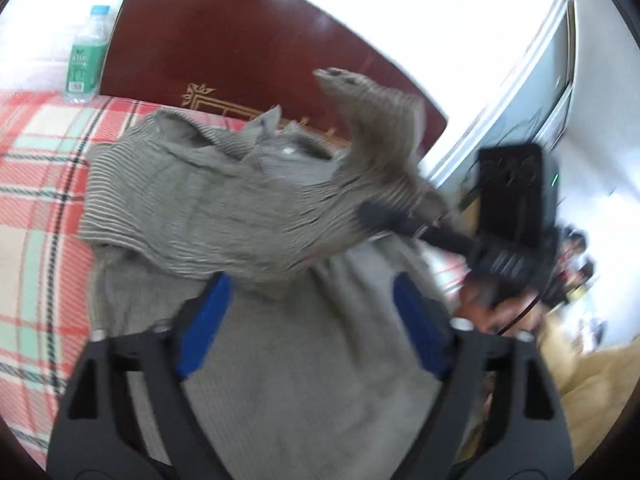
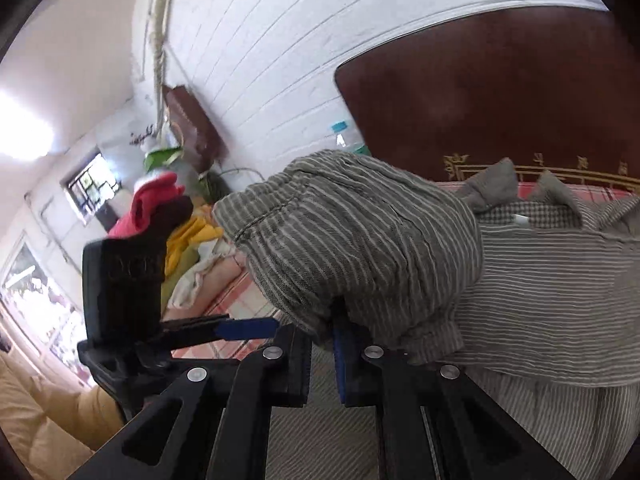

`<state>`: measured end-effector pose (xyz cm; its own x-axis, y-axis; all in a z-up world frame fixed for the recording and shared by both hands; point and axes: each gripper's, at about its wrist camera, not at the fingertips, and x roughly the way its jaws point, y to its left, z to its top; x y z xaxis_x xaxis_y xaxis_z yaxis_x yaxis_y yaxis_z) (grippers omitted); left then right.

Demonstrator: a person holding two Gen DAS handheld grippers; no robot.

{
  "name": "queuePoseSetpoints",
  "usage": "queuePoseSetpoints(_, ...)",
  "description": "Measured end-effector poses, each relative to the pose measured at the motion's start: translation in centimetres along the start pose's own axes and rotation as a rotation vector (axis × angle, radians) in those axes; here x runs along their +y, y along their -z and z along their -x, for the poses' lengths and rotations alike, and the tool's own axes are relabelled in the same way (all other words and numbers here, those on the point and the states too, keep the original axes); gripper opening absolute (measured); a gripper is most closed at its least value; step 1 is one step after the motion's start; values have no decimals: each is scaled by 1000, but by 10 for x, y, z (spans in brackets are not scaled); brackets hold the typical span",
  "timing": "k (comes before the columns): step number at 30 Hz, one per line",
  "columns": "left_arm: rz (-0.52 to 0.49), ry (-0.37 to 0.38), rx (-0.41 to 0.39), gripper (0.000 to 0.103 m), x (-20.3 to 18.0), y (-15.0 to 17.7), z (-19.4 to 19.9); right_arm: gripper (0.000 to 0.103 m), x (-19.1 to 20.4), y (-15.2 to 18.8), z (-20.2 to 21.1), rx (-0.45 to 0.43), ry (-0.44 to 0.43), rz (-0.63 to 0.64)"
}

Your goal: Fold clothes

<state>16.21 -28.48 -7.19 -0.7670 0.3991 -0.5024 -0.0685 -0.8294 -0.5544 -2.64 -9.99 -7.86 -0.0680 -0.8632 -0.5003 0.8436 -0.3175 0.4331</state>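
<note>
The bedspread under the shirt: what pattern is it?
Red, white and mint-green plaid bedspread, clearest in the left wrist view.

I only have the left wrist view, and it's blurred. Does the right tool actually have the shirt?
Observer: Yes. In the right wrist view the right tool is shut on a bunched fold of the shirt, which hangs over its fingers.
Operator: Is anything else lying out past that side? My view doesn't reach there.
Observer: A pile of other clothes lies beyond the shirt, red on top with yellow under it.
</note>
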Motion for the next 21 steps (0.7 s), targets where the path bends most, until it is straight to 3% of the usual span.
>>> queuePoseSetpoints(3,38,-17,-41,98,4,-8,6,10,20,7,-19,69,-24,75)
queuePoseSetpoints(6,115,-1,-39,93,22,-12,1,11,36,19,-36,141,-68,138)
queuePoseSetpoints(7,153,21,-31,84,31,-13,-2,12,37,21,-41,159,-64,155)
queuePoseSetpoints(9,222,33,-6,14,49,-13,-8,22,32,23,-40,177,-64,137)
queuePoseSetpoints(10,247,8,-5,12,57,-13,-7,31,27,24,-38,183,-67,118)
queuePoseSetpoints(12,291,7,-36,12,69,-14,1,33,14,24,-24,156,-53,82)
queuePoseSetpoints(14,310,24,-93,12,76,-20,22,38,-5,22,-7,121,10,42)
queuePoseSetpoints(17,290,-8,-202,12,77,-41,67,47,-31,11,10,90,142,-31)
queuePoseSetpoints(19,279,-37,-273,12,78,-55,97,50,-46,6,6,98,206,-55)
queuePoseSetpoints(21,260,-74,-341,12,78,-71,125,50,-53,5,-6,145,215,-62)
